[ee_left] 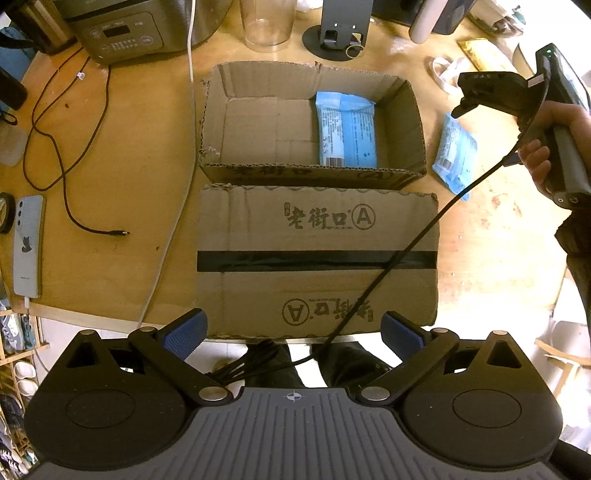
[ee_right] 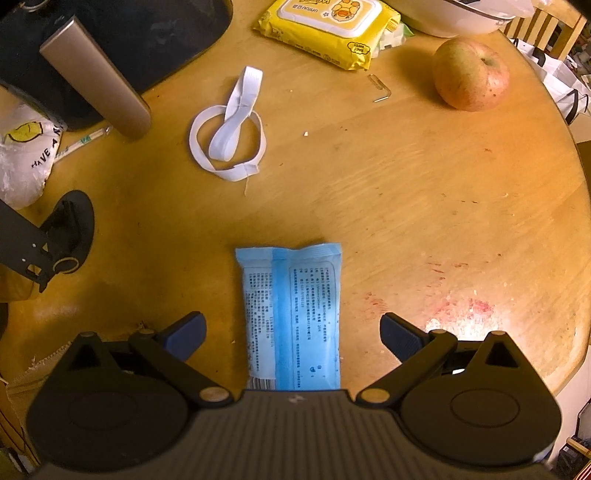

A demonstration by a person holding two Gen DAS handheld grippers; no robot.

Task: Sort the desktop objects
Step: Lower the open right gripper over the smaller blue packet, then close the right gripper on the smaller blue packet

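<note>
Left wrist view: left gripper [ee_left: 293, 332] sits at the bottom of the frame, blue pads spread wide apart, grasping nothing.
Below the left gripper: a flat cardboard flap [ee_left: 317, 262] with printed characters and a black tape stripe fills the lower centre, between the two pads.
Cardboard box [ee_left: 221, 122]: open, upper centre of the frame, on the wooden table [ee_left: 122, 177].
Packet in box [ee_left: 345, 129]: a light blue packet lies flat inside the box, against its right wall.
Right gripper in the left view [ee_left: 491, 92]: upper right of the frame, held by a hand [ee_left: 543, 155]; whether its fingers are spread cannot be told from this angle.
Left edge items: a phone [ee_left: 27, 245] lies at centre left, with a black cable [ee_left: 66, 147] looping above it.
Right wrist view: right gripper [ee_right: 293, 332] at the bottom of the frame, jaws released and wide apart, holding nothing.
Second blue packet [ee_right: 295, 314]: lies flat on the table at lower centre, between the two pads and touching neither; in the left view it [ee_left: 454, 155] lies just right of the box.
Upper right: an apple [ee_right: 469, 74] rests on the table.
Top centre: a yellow wipes pack [ee_right: 328, 26].
Upper left of centre: a white elastic band [ee_right: 229, 129] lies coiled, well apart from the packet.
</note>
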